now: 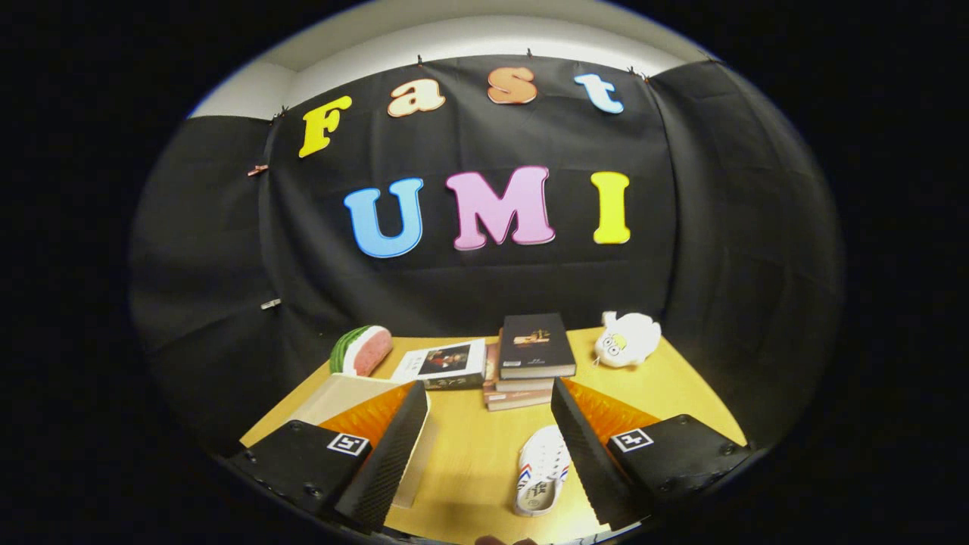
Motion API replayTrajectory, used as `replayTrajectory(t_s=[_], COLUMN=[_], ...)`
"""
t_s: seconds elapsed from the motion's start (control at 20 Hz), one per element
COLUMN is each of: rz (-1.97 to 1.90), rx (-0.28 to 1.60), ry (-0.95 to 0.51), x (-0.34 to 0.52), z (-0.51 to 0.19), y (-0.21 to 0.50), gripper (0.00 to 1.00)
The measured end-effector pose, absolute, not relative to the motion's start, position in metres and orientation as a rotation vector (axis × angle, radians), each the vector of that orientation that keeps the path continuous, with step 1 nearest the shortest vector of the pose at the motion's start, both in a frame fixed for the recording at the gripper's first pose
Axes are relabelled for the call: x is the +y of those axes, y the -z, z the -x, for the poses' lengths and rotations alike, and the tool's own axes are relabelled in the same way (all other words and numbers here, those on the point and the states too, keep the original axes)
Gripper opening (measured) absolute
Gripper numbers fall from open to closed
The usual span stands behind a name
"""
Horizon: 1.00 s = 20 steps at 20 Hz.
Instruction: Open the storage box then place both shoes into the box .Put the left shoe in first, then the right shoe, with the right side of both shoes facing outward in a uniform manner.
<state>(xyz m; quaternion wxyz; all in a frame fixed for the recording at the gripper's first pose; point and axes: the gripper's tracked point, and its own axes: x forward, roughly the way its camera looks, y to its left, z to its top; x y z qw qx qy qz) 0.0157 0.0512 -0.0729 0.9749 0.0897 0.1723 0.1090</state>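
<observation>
1. One white shoe (pixel 542 469) lies flat on the wooden counter (pixel 469 454), sole down, just inside the right finger of the claw (pixel 488 446), with its toe toward the books; we can only see this one of the pair.
2. We judge it lies loose like this because it waits to be lifted: nothing presses on it or holds it.
3. A pale, flat-sided thing (pixel 348 397) sits behind the left finger, partly hidden. We think it may be the storage box or its lid, but the view is too blocked to say whether it is open.
4. Our claw stands wide apart, fingers spread and gripping nothing. The right finger overlaps the shoe's edge in the view, though we cannot tell if it touches.
5. Beyond the fingers, a stack of books (pixel 530 363) rests near the counter's far side, with a single book (pixel 447 365) lying just beside it on the left.
6. Farther out, a watermelon-slice toy (pixel 362 350) sits beside that book, and a white plush toy (pixel 627 339) sits to the right of the stack.
7. We take these as bystanders, kept well back so the middle stays workable.
</observation>
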Motion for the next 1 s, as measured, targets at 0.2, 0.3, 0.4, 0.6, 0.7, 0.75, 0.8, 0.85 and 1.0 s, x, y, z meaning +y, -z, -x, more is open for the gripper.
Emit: replayTrajectory(t_s=[0.2,0.3,0.4,0.6,0.7,0.75,0.8,0.85,1.0], rz=[-0.306,-0.371,-0.433,-0.582,-0.656,-0.691,-0.719,-0.741,-0.844], rx=[0.557,0.647,0.728,0.902,0.980,1.016,1.050,1.078,1.161], ry=[-0.366,-0.419,-0.466,-0.576,-0.622,-0.652,-0.678,-0.700,-0.735], x=[0.085,0.096,0.110,0.141,0.158,0.166,0.172,0.178,0.193], z=[-0.013,-0.009,-0.007,0.004,0.008,0.011,0.015,0.018,0.021], y=[0.115,0.132,0.146,0.178,0.195,0.202,0.211,0.219,0.240], gripper=[0.99,0.99,0.99,0.99,0.98,0.98,0.98,0.98,0.98])
